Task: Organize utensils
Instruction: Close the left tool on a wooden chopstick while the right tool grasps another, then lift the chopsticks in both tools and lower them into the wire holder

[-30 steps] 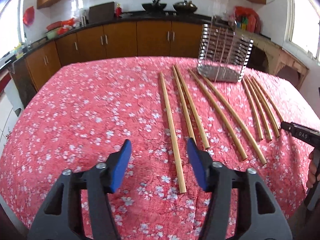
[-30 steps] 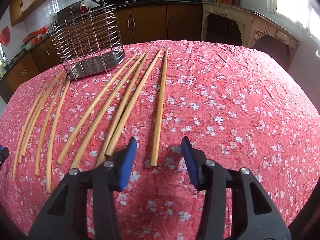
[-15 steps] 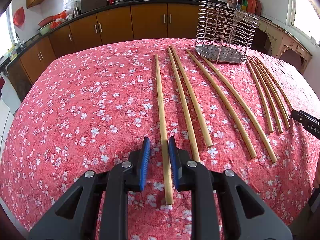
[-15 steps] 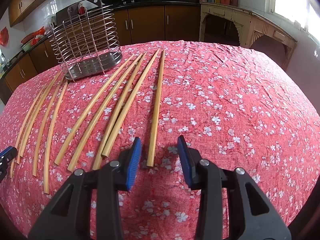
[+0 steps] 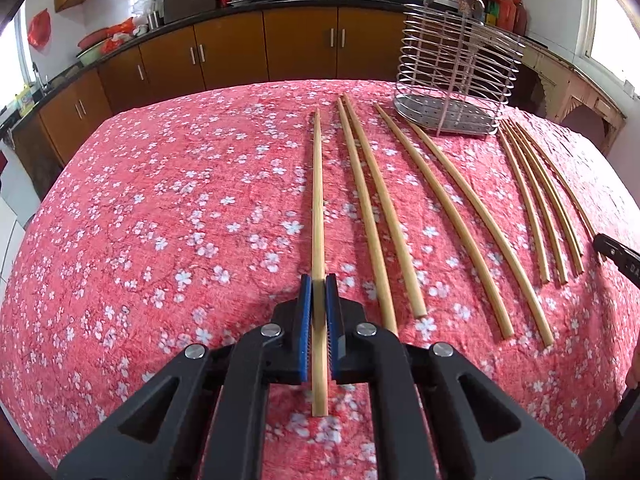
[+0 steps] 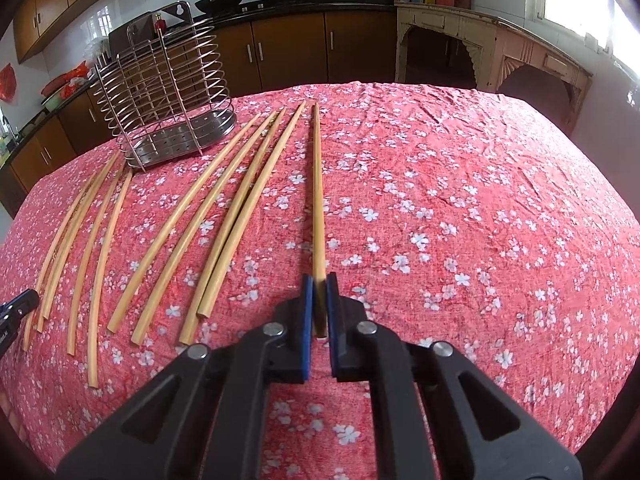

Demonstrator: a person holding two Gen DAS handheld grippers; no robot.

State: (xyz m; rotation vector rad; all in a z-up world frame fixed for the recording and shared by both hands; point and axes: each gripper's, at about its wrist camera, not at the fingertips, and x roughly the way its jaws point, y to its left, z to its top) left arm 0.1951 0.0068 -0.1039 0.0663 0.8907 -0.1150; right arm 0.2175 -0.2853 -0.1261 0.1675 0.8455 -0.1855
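Observation:
Several long bamboo chopsticks lie side by side on a red flowered tablecloth (image 5: 160, 220), running away from me. In the left wrist view my left gripper (image 5: 319, 280) is shut on the leftmost chopstick (image 5: 317, 200), whose near end sticks out behind the blue pads. In the right wrist view my right gripper (image 6: 319, 280) is shut on the near end of the rightmost chopstick (image 6: 317, 192). A wire utensil rack (image 5: 456, 72) stands upright and empty at the far side of the table, just behind the sticks; it is also in the right wrist view (image 6: 160, 80).
Other chopsticks (image 5: 400, 220) fan out to the right of the left gripper, and more chopsticks (image 6: 180, 232) to the left of the right one. A black gripper part (image 5: 618, 256) pokes in at the edge. Brown cabinets (image 5: 240, 52) and a counter stand behind the table.
Both grippers stood open over the sticks and have closed, each onto one chopstick. The left gripper first shifted over its stick; the right one stayed in place.

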